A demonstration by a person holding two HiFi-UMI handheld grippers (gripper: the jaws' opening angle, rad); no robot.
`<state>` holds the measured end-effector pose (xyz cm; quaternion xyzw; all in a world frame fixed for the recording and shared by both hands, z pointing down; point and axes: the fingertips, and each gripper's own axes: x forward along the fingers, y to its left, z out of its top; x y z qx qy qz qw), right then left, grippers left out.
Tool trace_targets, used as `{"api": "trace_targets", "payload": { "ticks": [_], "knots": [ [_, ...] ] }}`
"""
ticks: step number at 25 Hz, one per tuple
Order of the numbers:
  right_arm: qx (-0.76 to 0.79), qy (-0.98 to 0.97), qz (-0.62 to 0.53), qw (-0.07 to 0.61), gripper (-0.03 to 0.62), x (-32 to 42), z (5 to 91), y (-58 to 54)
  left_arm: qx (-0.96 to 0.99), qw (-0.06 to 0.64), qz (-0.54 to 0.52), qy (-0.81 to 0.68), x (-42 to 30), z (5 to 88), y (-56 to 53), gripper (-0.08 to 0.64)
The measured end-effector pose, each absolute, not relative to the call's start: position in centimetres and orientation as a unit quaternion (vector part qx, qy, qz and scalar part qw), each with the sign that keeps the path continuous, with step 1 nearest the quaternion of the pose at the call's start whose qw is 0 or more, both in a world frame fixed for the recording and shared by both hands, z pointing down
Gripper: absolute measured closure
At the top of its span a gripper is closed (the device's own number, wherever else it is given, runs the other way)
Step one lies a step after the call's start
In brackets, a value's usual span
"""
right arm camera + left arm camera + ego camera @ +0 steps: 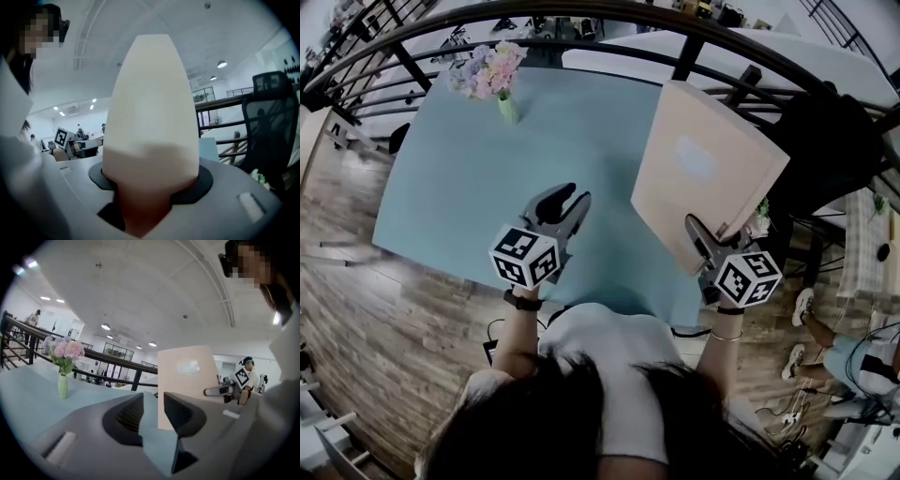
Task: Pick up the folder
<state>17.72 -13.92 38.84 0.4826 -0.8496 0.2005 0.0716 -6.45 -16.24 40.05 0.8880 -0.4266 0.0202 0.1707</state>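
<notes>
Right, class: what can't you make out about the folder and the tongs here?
- The label on the folder: too small to read, head and left gripper views.
- The folder's bottom edge: mostly behind the left tongs, left gripper view.
- One jaw of the right tongs: under the folder, head view.

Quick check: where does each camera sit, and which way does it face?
Head view: on the person's head, looking steeply down at the table; hair, forearms, left tongs, right tongs show.
Left gripper view: on the left tongs, facing vase and folder past open, empty jaws.
Right gripper view: on the right tongs, clamped on the folder filling it.
All three share the folder.
</notes>
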Motion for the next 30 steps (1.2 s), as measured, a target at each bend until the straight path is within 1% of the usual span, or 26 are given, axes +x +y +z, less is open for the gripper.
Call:
{"api": "trace_targets", "payload": {
  "ticks": [3,7,11,14,17,21,30],
  "knots": [
    [0.514,-0.839,0.156,0.090,0.316,18.3,38.0,-14.1,0.886,0.138,0.033,-0.442,-6.0,39.3,-16.6,0.383],
    [0.544,-0.825,0.109,0.108,0.319,18.7,37.1,-14.2,0.883,0.090,0.050,-0.458,-5.3,38.6,-16.7,0.423],
    [0.565,-0.812,0.079,0.123,0.321,18.8,37.0,-14.3,0.883,0.072,0.064,-0.459,-4.7,38.7,-16.5,0.446],
    [0.574,-0.806,0.069,0.127,0.322,18.8,37.4,-14.5,0.882,0.056,0.076,-0.462,-4.3,39.0,-16.5,0.479],
    [0.581,-0.801,0.066,0.128,0.324,19.1,38.0,-14.5,0.881,0.048,0.082,-0.464,-4.0,39.4,-16.5,0.499],
    [0.588,-0.796,0.062,0.127,0.325,19.6,38.4,-14.3,0.876,0.042,0.106,-0.469,-3.9,40.4,-16.3,0.503],
    [0.589,-0.793,0.087,0.129,0.327,20.5,39.9,-14.1,0.874,0.064,0.106,-0.470,-3.2,41.5,-16.2,0.503]
  ]
}}
